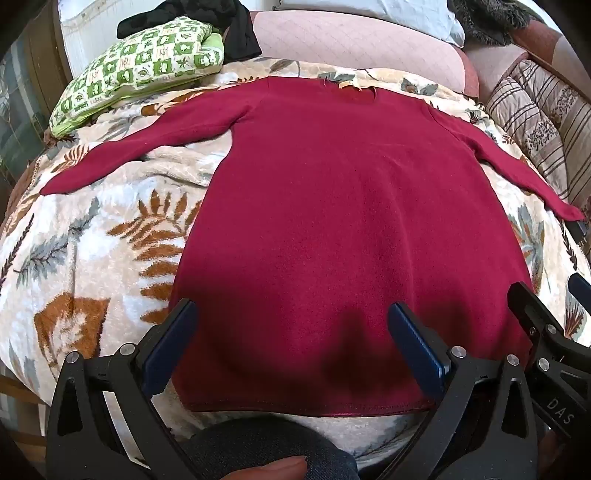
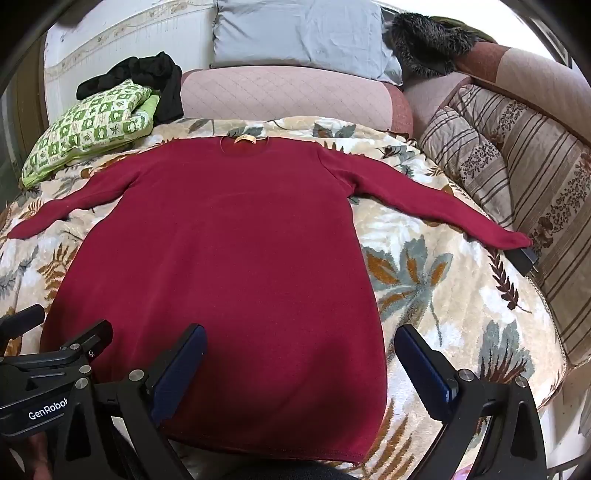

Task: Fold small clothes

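Observation:
A dark red long-sleeved sweater (image 1: 332,221) lies flat on a leaf-patterned blanket (image 1: 92,258), neck at the far side, hem near me, both sleeves spread out. It also shows in the right wrist view (image 2: 221,277). My left gripper (image 1: 291,314) is open and empty, hovering over the hem's left part. My right gripper (image 2: 301,339) is open and empty over the hem's right corner. The right gripper's body (image 1: 546,339) shows at the right edge of the left wrist view; the left gripper's body (image 2: 55,369) shows at lower left of the right wrist view.
A green checked pillow (image 1: 140,70) and black clothes (image 1: 221,22) lie at the far left. A pink cushion (image 1: 354,44) and a grey pillow (image 2: 303,37) stand behind the blanket. Striped cushions (image 2: 517,166) line the right side. A small dark object (image 2: 524,258) lies by the right cuff.

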### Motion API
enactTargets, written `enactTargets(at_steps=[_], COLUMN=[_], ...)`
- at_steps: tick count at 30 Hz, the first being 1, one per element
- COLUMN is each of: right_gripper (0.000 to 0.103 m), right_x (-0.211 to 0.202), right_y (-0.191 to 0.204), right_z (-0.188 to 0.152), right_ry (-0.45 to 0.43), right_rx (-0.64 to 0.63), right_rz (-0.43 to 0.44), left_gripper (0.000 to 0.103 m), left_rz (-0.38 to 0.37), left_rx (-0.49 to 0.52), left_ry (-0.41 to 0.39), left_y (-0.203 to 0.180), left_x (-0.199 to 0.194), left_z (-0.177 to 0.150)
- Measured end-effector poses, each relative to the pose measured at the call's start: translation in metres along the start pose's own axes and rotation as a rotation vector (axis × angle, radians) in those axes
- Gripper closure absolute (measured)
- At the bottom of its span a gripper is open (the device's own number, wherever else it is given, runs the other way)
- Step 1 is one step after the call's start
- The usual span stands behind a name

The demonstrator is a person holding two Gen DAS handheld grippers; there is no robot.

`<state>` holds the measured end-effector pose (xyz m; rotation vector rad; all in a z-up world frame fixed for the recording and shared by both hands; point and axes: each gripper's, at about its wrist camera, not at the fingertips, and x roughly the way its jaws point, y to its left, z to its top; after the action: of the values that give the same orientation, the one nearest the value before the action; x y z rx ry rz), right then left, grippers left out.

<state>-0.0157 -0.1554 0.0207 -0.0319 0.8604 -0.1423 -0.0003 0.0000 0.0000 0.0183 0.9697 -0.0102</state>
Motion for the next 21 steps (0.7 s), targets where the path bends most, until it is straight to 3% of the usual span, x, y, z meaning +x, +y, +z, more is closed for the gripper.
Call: enactTargets(at_steps=[21], right_gripper=[0.002], right_x=[-0.0007], right_y=[0.0004], right_z=[0.0001], right_ry=[-0.009], right_rx=[0.002], right_rz=[-0.002], left_gripper=[0.000], left_rz=[-0.020], left_rx=[-0.020], left_ry=[0.006], left_y=[0.0030], left_x=[0.0054], left_z=[-0.0017])
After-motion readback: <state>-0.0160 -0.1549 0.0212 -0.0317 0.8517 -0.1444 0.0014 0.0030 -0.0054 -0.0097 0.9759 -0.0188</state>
